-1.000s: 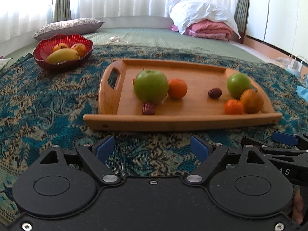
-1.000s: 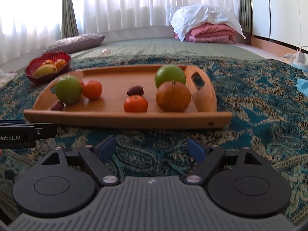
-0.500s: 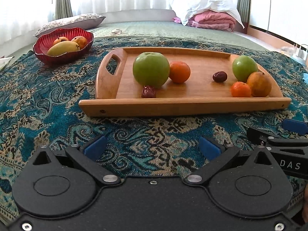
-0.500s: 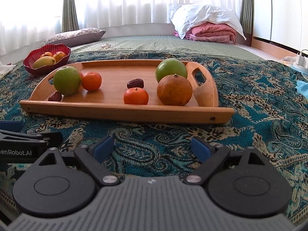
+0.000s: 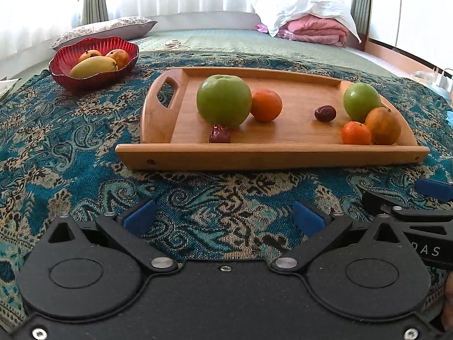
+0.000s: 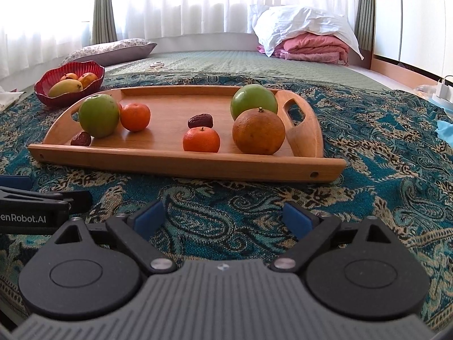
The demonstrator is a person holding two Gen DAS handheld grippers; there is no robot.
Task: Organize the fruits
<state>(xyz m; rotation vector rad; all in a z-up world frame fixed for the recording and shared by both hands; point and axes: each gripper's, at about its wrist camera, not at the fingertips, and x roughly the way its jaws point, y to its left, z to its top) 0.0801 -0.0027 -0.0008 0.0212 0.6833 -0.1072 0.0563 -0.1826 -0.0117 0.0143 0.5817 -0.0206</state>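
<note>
Fruits sit on the wooden tray [image 5: 271,157] in the middle of the patterned cloth [image 5: 56,147]: at its left end a big green apple [image 5: 223,100] touches an orange [image 5: 266,104], a date [image 5: 219,134] just in front. Farther left, a red bowl [image 5: 93,78] holds yellow and orange fruit. Both claws hover near the tray's near edge — the left claw [image 5: 223,218] gapes wide and empty, the right claw [image 6: 223,218] is opening, nothing between its jaws.

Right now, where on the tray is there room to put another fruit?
The bare wood on the tray between the left orange and the middle date is free. The right end is crowded: green apple, big orange, small mandarin.
</note>
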